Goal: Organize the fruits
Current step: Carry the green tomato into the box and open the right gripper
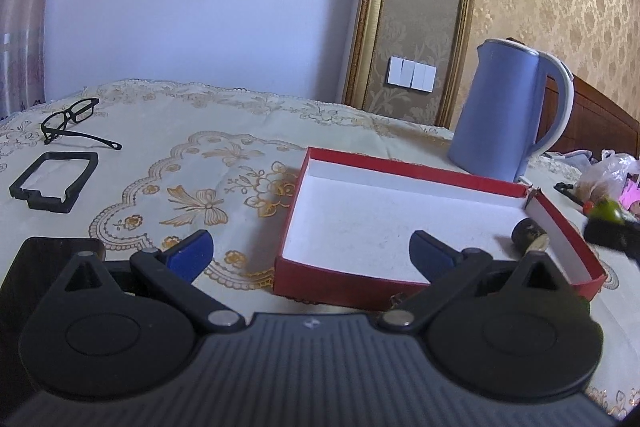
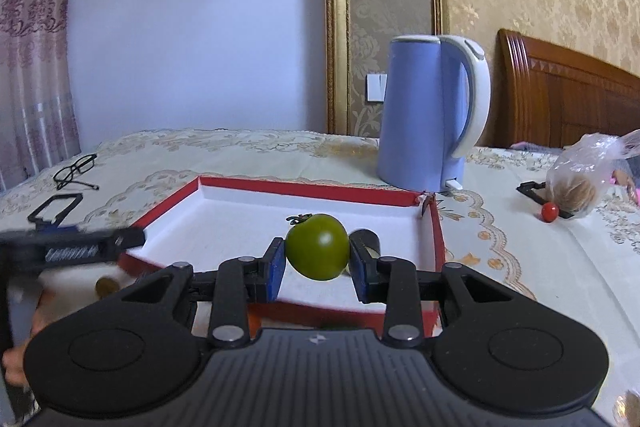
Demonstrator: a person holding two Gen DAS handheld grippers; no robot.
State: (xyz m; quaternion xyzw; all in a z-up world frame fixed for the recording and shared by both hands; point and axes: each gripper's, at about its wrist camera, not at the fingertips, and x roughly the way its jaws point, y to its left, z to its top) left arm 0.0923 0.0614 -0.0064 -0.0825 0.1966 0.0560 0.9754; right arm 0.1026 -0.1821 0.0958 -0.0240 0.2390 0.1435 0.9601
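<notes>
While right gripper point(image 2: 318, 261) grasps one green tomato point(image 2: 317, 246), left gripper point(image 1: 310, 251) released; one red box point(image 2: 436, 239).

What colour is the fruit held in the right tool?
Green, with a small stem on top: the tomato sits between the right tool pads, clearest in the right wrist view.
</notes>
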